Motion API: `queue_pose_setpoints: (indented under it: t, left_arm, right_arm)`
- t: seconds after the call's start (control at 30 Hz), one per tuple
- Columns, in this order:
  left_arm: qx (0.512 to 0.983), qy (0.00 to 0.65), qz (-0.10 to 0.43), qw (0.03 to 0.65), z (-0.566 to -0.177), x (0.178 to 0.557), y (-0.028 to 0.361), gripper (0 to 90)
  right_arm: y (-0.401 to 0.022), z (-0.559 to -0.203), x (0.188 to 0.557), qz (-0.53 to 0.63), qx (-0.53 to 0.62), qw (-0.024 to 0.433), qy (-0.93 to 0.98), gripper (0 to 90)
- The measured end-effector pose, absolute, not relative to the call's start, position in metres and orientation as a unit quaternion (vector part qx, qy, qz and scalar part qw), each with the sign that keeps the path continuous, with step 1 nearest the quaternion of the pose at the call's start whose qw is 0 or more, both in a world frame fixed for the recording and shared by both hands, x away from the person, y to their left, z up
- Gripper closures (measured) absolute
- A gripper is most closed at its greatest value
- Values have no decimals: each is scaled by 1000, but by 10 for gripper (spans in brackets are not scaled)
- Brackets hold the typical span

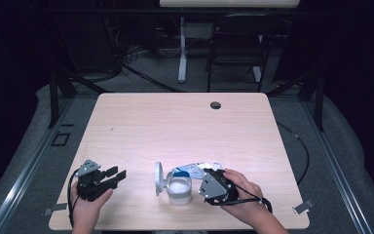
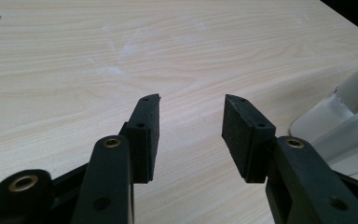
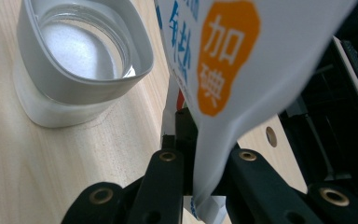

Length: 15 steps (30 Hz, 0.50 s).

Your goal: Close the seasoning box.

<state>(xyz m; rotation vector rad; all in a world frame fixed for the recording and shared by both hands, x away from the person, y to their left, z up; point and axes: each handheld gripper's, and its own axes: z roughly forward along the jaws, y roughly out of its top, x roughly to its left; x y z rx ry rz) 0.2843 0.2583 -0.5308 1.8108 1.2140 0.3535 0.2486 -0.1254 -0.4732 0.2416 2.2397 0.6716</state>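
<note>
The right gripper (image 3: 200,186) is clamped on a bag (image 3: 242,70), a white pouch with blue and orange print, prob. salt or similar powder. The jaws pinch it near one end, and the rest sticks out past the tips toward the jar (image 1: 179,187).

In the high view the bag (image 1: 195,169) is at about 12 o'clock from the jar and touches or nearly touches its rim; I cannot tell which. The jar is open, with white powder inside, and its lid (image 1: 158,178) stands up at 9 o'clock of it, on a hinge I think.

The left gripper (image 1: 118,175) is at 9 o'clock from the jar, well apart, with jaws wide and nothing between them. It rests low over the table (image 1: 175,122).

Handling, my judgement:
- The bag is soft and thin, so it bends and sags under its content. It is light, but the weight shifts inside when tilted.
- The film looks smooth, so it can slip. Better to grip a flat sealed edge, not the full middle.
- The jar is stiff plastic, prob. light, and could tip or slide if the bag pushes on it. The left gripper could hold the jar wall at 9 o'clock.
- The powder spills easily, so keep the bag mouth over the opening.
</note>
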Motion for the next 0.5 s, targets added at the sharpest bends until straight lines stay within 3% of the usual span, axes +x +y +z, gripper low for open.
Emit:
queue_pose_setpoints:
  t: [0.5]
  left_arm:
    - [734, 492, 141, 447, -531, 284, 258, 569]
  right_arm:
    - [-133, -474, 251, 295, 123, 365, 875, 866]
